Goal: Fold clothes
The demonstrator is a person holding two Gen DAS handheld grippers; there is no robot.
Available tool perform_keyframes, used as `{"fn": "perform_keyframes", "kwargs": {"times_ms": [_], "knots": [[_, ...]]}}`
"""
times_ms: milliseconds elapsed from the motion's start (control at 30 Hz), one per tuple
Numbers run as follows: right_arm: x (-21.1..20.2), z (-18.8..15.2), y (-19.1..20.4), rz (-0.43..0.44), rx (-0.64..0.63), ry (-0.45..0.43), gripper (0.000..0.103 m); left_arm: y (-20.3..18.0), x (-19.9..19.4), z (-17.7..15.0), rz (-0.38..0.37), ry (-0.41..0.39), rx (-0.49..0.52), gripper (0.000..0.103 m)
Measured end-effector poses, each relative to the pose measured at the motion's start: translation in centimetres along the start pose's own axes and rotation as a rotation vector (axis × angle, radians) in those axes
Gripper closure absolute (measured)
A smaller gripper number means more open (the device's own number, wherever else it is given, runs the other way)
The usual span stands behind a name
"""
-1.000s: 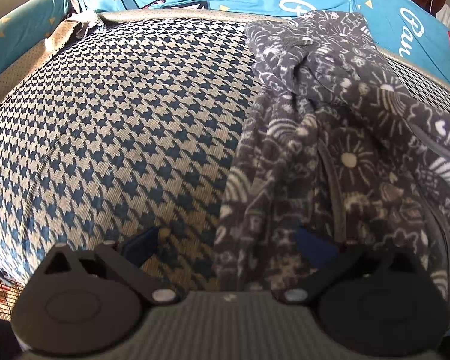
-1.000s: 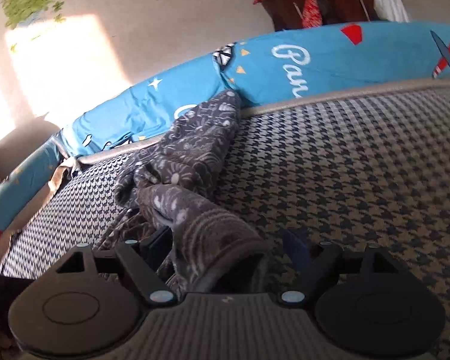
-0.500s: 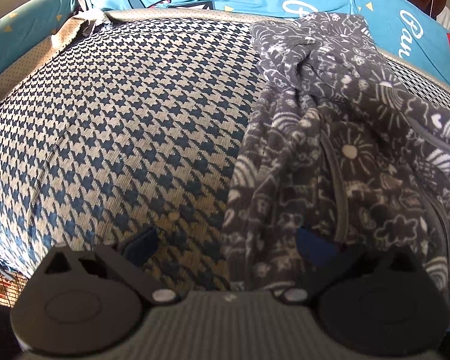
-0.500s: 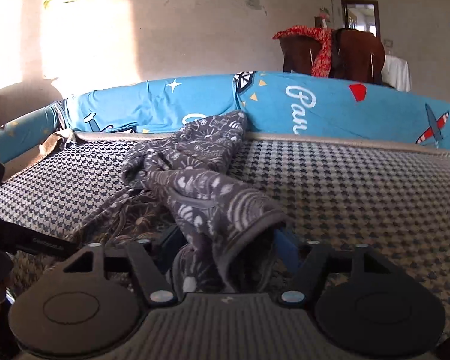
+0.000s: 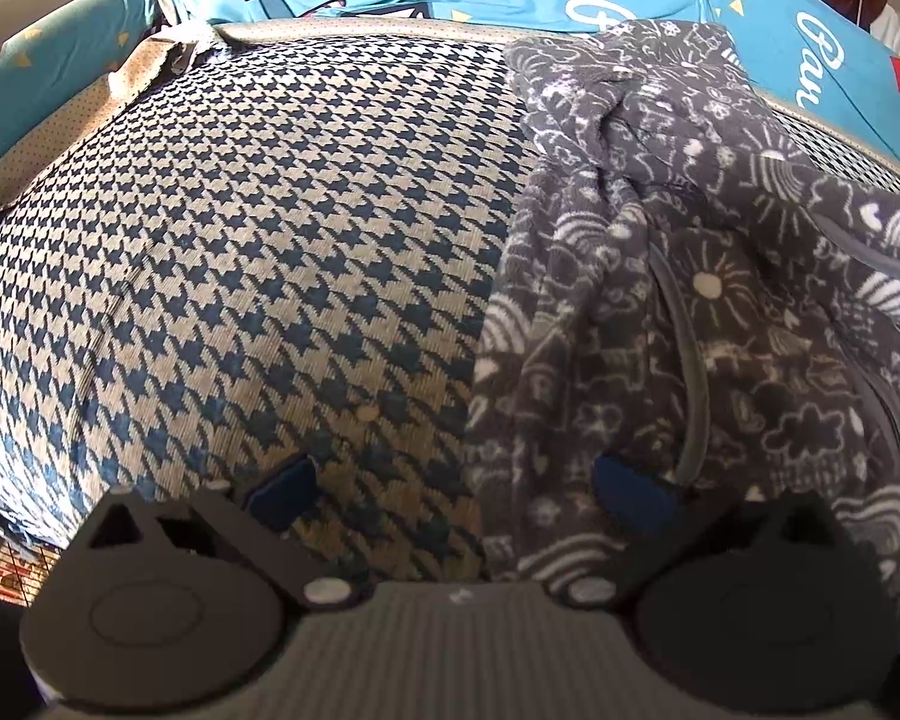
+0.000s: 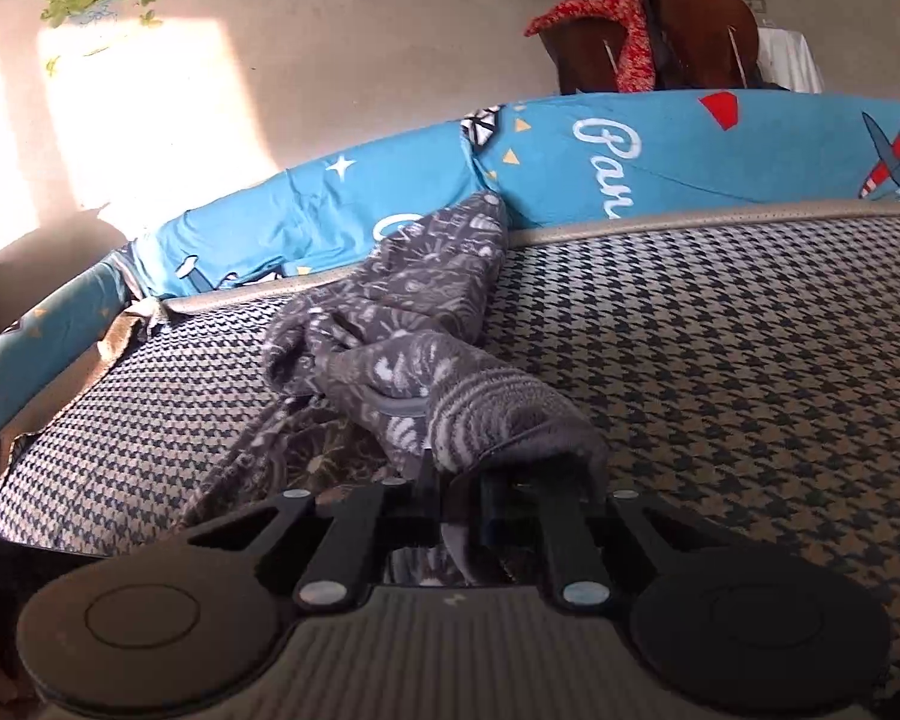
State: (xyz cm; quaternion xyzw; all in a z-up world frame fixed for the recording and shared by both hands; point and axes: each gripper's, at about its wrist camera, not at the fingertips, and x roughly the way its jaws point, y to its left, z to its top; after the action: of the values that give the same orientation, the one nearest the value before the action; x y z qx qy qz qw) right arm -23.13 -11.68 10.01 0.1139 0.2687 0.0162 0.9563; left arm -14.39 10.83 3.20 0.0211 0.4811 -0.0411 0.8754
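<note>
A: Can you see all of the grey fleece garment point(image 5: 690, 312)?

B: No; the picture's right edge cuts it off; its near end goes down behind the left hand-held gripper point(image 5: 456, 489).

A: And in the other view?

B: The cloth hides the fingertips of the right hand-held gripper point(image 6: 459, 492); the white word on the blue cover point(image 6: 690, 150) is part hidden too.

left gripper point(image 5: 456, 486) jaws apart, right gripper point(image 6: 459, 495) clamped
</note>
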Motion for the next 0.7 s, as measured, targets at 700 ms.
{"fn": "perform_keyframes", "kwargs": {"times_ms": [700], "knots": [[-1.1,-1.8,15.1,0.324,-0.265,0.018,0.091,6.6,-3.7,1.3,0.042,-0.149,-0.233,0.000]]}}
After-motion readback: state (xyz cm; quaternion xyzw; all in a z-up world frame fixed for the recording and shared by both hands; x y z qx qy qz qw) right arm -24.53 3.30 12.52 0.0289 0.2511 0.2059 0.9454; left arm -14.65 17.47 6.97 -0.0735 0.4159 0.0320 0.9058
